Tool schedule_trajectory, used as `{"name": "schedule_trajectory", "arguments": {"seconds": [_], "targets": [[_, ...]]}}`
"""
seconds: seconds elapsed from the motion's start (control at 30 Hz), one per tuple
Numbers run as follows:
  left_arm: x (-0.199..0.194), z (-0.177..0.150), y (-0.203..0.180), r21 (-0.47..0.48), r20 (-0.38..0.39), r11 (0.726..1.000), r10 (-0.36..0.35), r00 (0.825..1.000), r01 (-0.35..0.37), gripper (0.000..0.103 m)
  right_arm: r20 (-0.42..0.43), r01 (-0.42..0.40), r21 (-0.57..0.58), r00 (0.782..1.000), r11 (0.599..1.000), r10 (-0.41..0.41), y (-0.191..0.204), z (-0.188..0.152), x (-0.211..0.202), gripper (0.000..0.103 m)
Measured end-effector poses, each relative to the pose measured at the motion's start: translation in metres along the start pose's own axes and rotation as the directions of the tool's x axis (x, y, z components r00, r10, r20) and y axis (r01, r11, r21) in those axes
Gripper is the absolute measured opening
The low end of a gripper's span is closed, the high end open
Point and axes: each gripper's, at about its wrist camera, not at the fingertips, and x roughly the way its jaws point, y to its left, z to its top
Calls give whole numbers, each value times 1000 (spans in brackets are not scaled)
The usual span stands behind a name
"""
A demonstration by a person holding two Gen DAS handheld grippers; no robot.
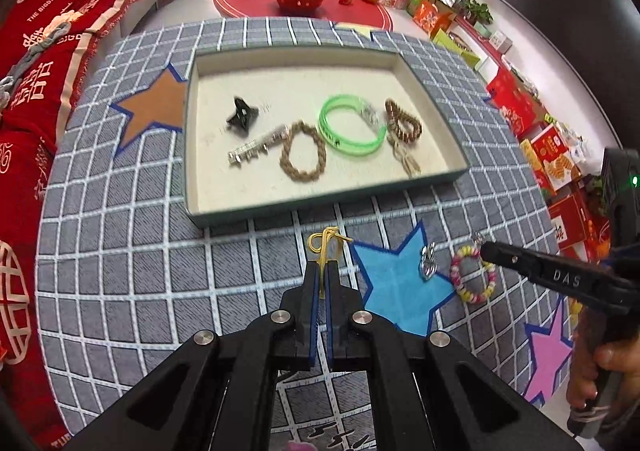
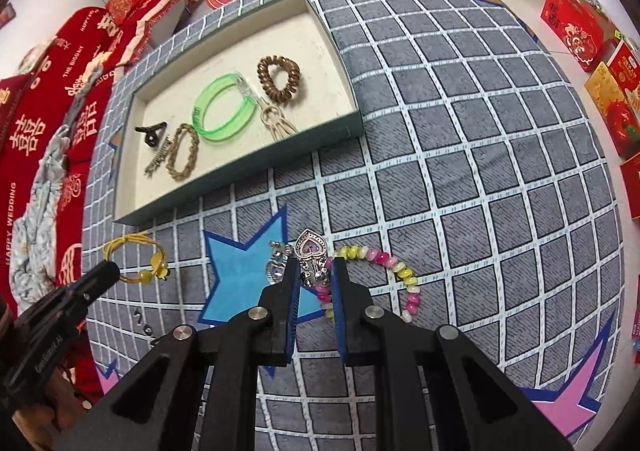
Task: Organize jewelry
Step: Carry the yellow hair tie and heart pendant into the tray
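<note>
Left gripper (image 1: 323, 265): black two-finger tool with blue pads, jaws pinched together on a thin yellow cord bracelet (image 1: 325, 245); its loop sticks out past the fingertips, and the right wrist view shows yellow beads hanging on it.
Right gripper (image 2: 316, 271): jaws narrow, clamped on a silver heart-shaped clip with a purple stone (image 2: 311, 251), which stands upright between the pads.
Tray: shallow rectangular green-walled tray with a cream floor (image 1: 192, 155) lies on the far side of the table.
Tray contents: black claw clip (image 1: 241, 116), silver bar clip (image 1: 256, 149), tan braided rope bracelet (image 1: 303, 153), translucent green bangle (image 1: 350, 127), brown coil hair tie (image 1: 402, 123), beige tassel piece (image 1: 406, 159).
Table: grey cloth with a white grid (image 1: 140, 271) and star patches.
Near the tray: pink-and-yellow beaded bracelet (image 1: 472, 275) lies on the cloth just right of the blue star patch (image 1: 396, 291); a second silver clip (image 1: 428, 263) rests on the star.
</note>
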Motion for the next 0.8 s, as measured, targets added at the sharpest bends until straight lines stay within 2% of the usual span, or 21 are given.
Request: {"name": "schedule_trajectory", "arguments": {"seconds": [0.2,0.47,0.8], "targets": [[-19,20,10,-18,45,1000,1,999,0,16,25,-23,-4,999,1000,23,6,18,-18,17],[-16,51,20,-42,69,999,16,998,-13,16,56,-30,-47,998,998,32,24,55,-25,17],[16,75,34,-71,26,997,45,999,-43,16,65,-27,-85,997,996,32,37,112,-10,17]]}}
